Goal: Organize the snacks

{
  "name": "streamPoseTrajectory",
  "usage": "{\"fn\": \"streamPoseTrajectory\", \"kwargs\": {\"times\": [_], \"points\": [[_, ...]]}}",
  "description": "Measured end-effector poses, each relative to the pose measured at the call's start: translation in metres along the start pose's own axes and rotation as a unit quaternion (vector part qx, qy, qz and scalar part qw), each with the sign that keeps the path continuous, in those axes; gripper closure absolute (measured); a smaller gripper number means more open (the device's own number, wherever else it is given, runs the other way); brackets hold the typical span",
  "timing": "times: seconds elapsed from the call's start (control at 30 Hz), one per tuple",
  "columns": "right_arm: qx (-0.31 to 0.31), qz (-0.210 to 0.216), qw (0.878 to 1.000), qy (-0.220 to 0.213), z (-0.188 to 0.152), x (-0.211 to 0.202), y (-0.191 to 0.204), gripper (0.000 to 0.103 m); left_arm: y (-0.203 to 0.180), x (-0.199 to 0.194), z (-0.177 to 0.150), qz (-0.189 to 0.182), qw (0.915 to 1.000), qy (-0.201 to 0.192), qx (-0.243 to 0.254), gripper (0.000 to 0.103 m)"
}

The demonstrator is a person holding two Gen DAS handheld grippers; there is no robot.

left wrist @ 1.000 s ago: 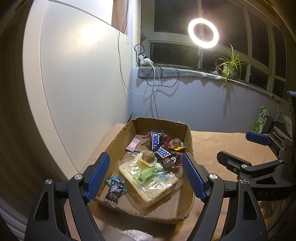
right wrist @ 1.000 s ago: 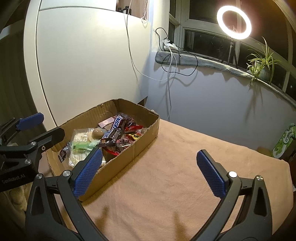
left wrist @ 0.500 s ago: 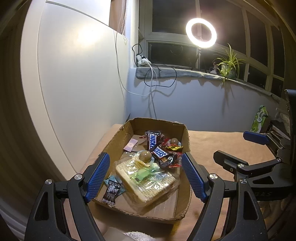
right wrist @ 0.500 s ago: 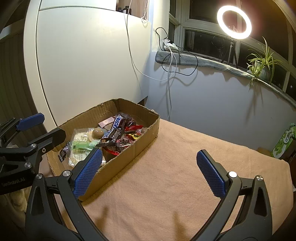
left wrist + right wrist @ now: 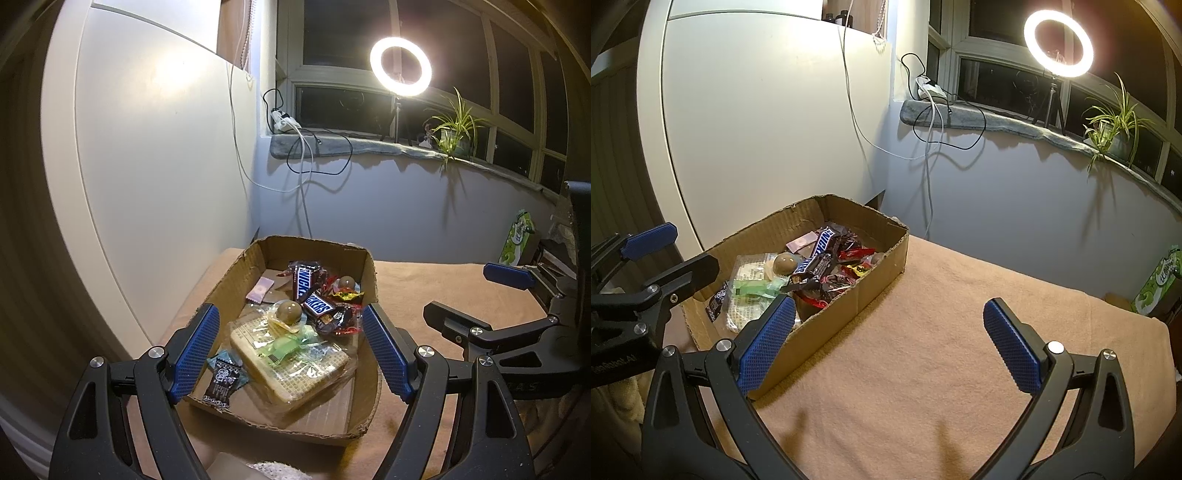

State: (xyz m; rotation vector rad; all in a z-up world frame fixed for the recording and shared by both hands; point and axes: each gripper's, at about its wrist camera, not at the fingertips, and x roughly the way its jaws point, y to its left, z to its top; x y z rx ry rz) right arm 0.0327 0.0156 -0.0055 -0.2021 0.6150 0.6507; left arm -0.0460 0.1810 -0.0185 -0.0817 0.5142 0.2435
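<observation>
My left gripper [image 5: 290,349] hangs over the near end of the cardboard box [image 5: 255,266], its jaws spread wide with nothing between them, and my right gripper [image 5: 886,341] is just as wide apart and bare, hovering over the tan cloth [image 5: 942,332] to the box's right. The snacks all lie inside the box: a clear-wrapped pack of crackers [image 5: 291,363] fills the near half with a green candy [image 5: 282,347] on top of it, a round brown ball [image 5: 288,311] sits just beyond, two Snickers bars [image 5: 304,282] lie toward the far wall beside red and yellow wrappers [image 5: 345,293], a small dark sachet [image 5: 221,380] lies at the near left corner and a pink one [image 5: 260,290] near the left wall. No snack shows on the cloth. That fits gathering already finished, or a sort out of the box about to start — I can't tell which. Whatever I pick, I'd judge the loose film the trouble: the cracker pack is wide and slippery, so I'd take it across its narrower span and low, not by the film, and I'd lift the ball and candy clear before shifting it — they would likely roll off otherwise.
</observation>
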Motion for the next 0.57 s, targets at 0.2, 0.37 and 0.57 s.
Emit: {"fn": "streamPoseTrajectory", "kwargs": {"times": [0.2,0.37,0.57], "points": [[-0.001,-0.001,1.000,0.003,-0.0013,0.0008,-0.0013,0.000,-0.0005,0.0000,0.0003,0.001,1.0000,0.000,0.000,0.023],[-0.003,-0.003,1.000,0.005,-0.0024,0.0007,-0.0026,0.000,-0.0016,0.0000,0.0005,-0.001,1.0000,0.000,0.002,0.023],[-0.005,-0.003,1.000,0.009,-0.0026,0.0027,-0.0035,0.000,-0.0037,-0.0012,-0.0001,-0.002,0.9999,-0.004,0.009,0.023]]}}
